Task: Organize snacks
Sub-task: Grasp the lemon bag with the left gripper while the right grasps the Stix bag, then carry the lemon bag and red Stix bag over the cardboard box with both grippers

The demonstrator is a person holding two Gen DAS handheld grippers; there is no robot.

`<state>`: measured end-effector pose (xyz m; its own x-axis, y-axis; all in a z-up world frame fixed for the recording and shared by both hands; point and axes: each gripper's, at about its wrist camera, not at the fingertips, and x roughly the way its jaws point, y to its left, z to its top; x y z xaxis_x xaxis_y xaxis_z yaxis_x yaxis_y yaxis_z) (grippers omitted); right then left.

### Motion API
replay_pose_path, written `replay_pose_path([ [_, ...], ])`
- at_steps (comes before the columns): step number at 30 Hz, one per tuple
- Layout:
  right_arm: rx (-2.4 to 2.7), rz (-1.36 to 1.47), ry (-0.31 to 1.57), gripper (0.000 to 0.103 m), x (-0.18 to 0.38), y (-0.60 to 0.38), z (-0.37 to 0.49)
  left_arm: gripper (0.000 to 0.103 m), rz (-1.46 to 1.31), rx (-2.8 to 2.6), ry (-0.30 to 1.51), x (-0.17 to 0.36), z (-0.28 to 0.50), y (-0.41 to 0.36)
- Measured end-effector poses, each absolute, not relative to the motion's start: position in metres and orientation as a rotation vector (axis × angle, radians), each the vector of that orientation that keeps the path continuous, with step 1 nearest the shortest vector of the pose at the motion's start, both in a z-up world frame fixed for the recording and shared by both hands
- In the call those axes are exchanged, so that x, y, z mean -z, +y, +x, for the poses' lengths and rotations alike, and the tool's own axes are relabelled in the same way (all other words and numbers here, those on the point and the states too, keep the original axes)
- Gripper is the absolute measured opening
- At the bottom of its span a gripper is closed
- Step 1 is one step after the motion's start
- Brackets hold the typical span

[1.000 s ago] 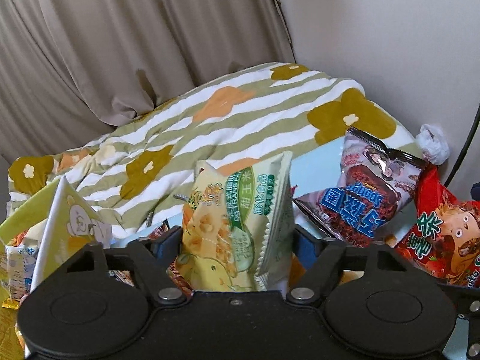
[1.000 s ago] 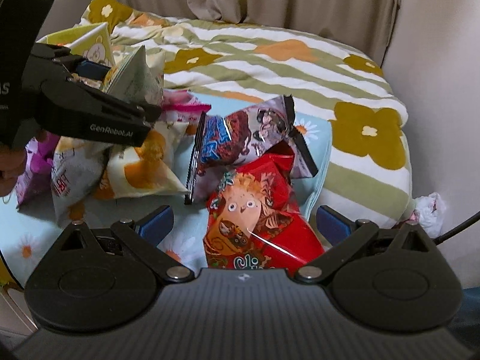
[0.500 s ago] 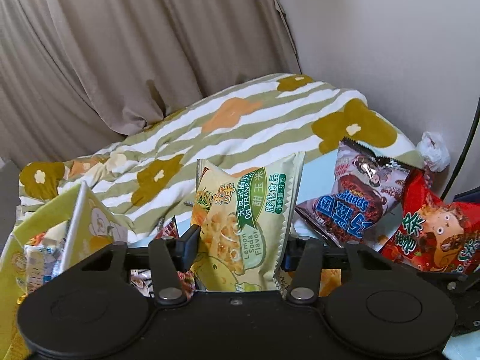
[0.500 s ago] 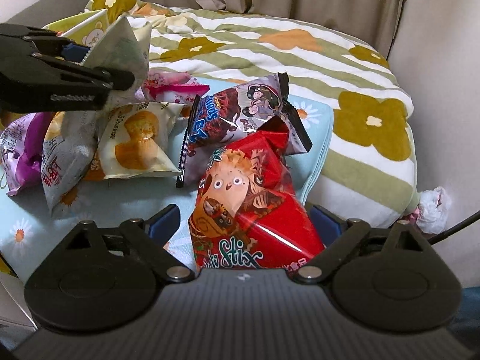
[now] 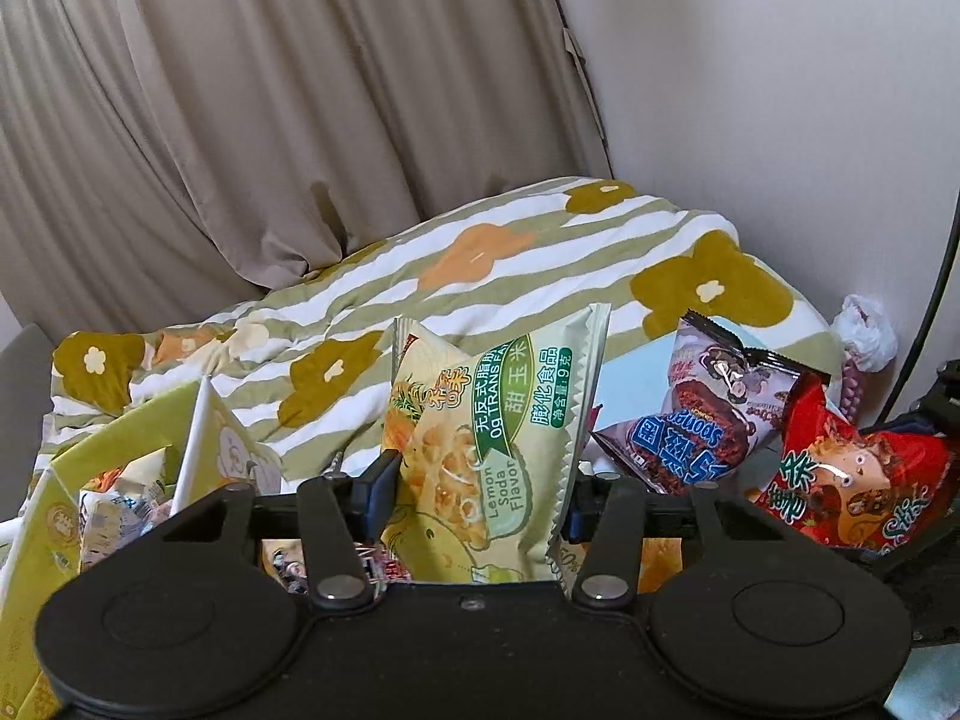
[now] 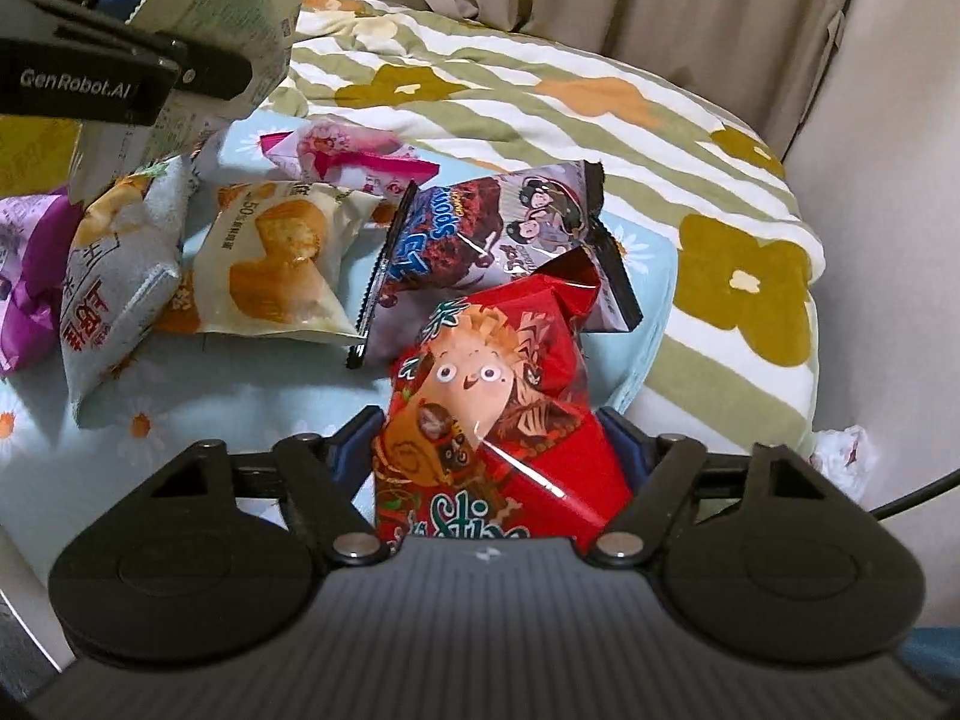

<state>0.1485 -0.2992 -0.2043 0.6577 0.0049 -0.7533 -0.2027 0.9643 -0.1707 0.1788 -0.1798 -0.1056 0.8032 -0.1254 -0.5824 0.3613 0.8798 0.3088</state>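
Observation:
My left gripper (image 5: 477,489) is shut on a pale green lemon-soda corn snack bag (image 5: 492,438) and holds it upright in the air; the bag also shows at the top left of the right wrist view (image 6: 210,42). My right gripper (image 6: 492,450) is shut on a red Stix snack bag (image 6: 498,408), which also shows in the left wrist view (image 5: 852,474). A purple-brown chocolate snack bag (image 6: 480,240) lies just beyond it on the light blue cloth (image 6: 240,402).
A yellow-green box (image 5: 120,468) with packets stands at the left. Cream (image 6: 282,264), grey (image 6: 114,288), pink (image 6: 342,150) and purple (image 6: 24,276) snack bags lie on the cloth. A striped flowered quilt (image 6: 540,108), curtain and wall are behind.
My left gripper closed on the green bag and lifted it. My right gripper moved forward and closed on the red bag.

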Motion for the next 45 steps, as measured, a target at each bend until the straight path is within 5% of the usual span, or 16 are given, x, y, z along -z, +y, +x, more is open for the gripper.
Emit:
replay_pose_path([
  [8,-0.113,-0.223,0.856,0.07,0.2,-0.295,0.143,0.055,0.398,0.275,0.573,0.096,0.169,-0.169],
  [24,-0.113,-0.141,0.735,0.069,0.122,-0.263,0.123,0.055,0.331,0.242,0.468,0.043,0.152,-0.12],
  [45,-0.293,0.028,0.635,0.069,0.036,-0.065,0.209,0.055,0.267,0.036,0.515,0.022,0.174,0.085],
])
